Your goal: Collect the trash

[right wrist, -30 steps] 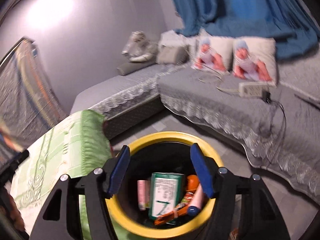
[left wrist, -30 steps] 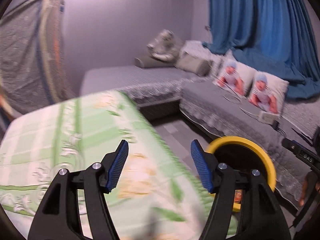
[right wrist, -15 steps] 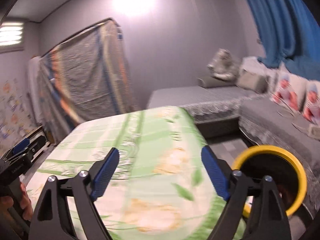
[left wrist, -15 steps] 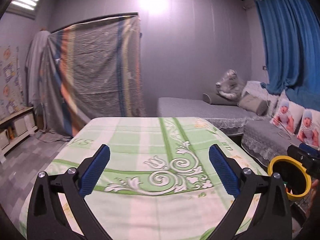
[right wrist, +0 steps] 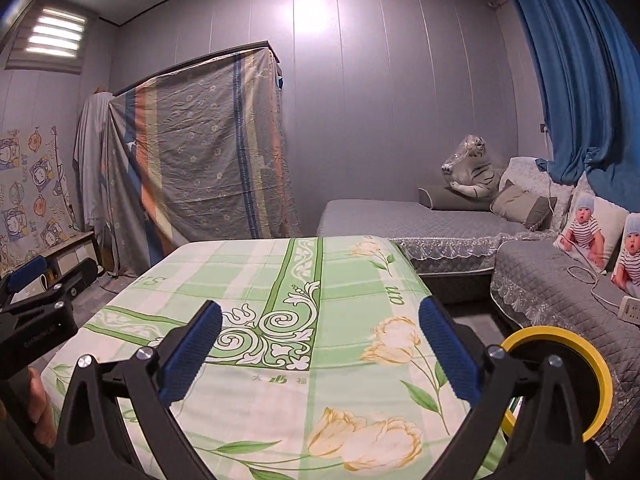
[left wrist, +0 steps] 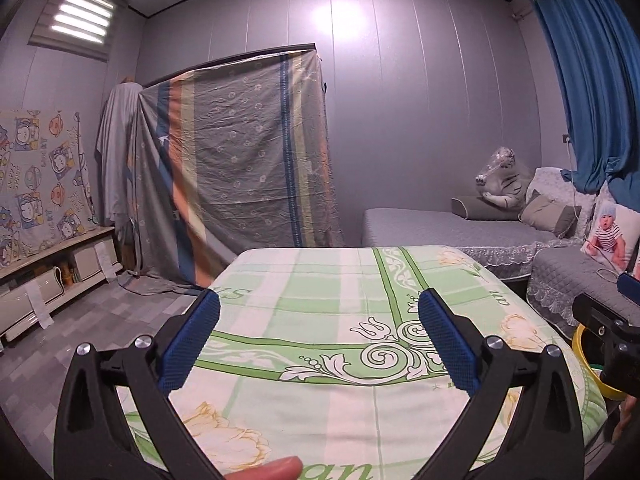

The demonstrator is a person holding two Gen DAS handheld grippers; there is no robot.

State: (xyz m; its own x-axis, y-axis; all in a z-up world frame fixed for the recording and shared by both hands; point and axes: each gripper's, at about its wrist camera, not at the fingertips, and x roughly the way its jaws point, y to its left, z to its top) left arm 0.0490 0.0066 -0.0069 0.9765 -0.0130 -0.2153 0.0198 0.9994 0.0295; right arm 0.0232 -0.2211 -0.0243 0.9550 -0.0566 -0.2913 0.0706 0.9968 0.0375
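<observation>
Left hand-held gripper [left wrist: 318, 344]: jaws standing wide, holding nothing, hovering over table [left wrist: 328, 280] in green floral cloth.
Right hand-held gripper [right wrist: 320, 346]: likewise wide, empty.
Yellow-rimmed bin [right wrist: 600, 364]: sitting just right of table, on floor.
No trash showing on table. Judgement: scanning stage; sweeping both cameras slowly along table edges, keeping jaws wide.

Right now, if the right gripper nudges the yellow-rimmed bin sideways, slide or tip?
Probably slides: the yellow-rimmed bin looks wide and sits on the floor beside the table. It looks like light plastic, so a high push could tip it. Contents aren't visible now.
</observation>
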